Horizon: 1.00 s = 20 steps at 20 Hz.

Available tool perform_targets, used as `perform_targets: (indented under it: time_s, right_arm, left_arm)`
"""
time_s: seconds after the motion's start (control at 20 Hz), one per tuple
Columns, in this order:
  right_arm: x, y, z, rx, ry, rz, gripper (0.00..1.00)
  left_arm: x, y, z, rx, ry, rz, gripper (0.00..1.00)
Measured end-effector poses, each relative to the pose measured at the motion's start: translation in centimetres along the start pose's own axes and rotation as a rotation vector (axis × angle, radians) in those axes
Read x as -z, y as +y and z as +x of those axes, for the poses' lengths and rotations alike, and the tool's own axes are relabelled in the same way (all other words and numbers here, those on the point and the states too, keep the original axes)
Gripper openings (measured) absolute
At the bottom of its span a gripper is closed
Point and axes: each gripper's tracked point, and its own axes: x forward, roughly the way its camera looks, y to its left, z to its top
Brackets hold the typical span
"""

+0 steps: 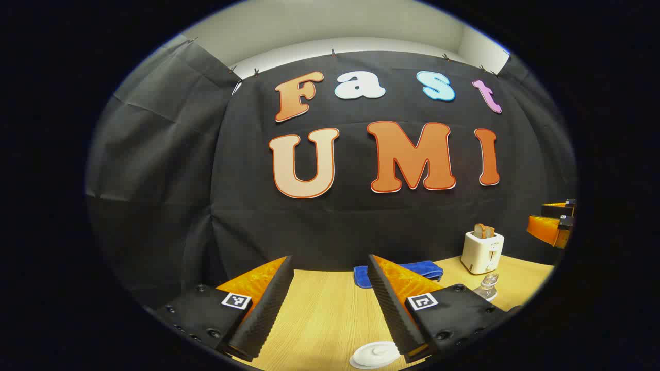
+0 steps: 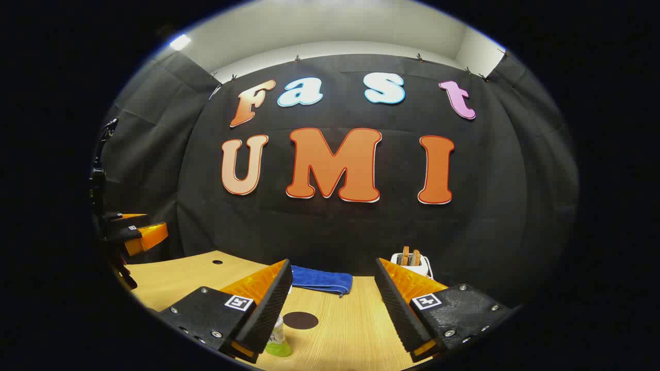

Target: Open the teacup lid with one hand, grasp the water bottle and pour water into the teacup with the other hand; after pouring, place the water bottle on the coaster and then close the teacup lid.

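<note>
Teacup lid (image 1: 375, 354) sits half hidden behind left gripper (image 1: 330, 309).

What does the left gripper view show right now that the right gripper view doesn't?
Left gripper view: a white round lid low by one finger, and a clear glass item in front of the toaster.
Right gripper view: the water bottle beside one finger, and the dark round coaster just beyond it.
Shared: the toaster with toast, the blue towel, the wooden table. The left hand-held gripper and the right hand-held gripper are both open.
</note>
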Motion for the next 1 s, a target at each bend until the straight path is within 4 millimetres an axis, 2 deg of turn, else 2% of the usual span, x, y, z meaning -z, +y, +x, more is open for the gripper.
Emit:
perform_targets:
  time_s: [0.45,0.7,0.8,0.85,0.95,1.0]
  right_arm:
    - [-0.1,-0.3,-0.2,0.000,-0.002,-0.001,0.96]
    - [-1.1,0.0,-0.6,-0.013,-0.030,0.001,0.96]
    - [-1.2,0.2,-0.8,-0.017,-0.039,-0.012,0.99]
    - [-1.1,0.4,-0.9,-0.021,-0.040,-0.016,0.96]
    - [-1.0,0.9,-1.1,-0.030,-0.041,-0.025,0.99]
    - [-1.0,0.9,-1.1,-0.032,-0.046,-0.029,0.96]
  left_arm:
    - [-0.9,-1.3,-0.6,0.038,-0.022,-0.010,0.93]
    - [-1.5,-1.3,-1.0,0.040,-0.041,0.000,0.96]
    - [-1.2,-1.4,-1.1,0.040,-0.037,0.004,0.96]
    - [-1.0,-1.4,-1.2,0.039,-0.034,0.008,0.96]
    - [-0.6,-1.7,-1.3,0.048,-0.027,0.010,0.94]
    - [-0.3,-2.0,-1.3,0.059,-0.020,0.006,0.94]
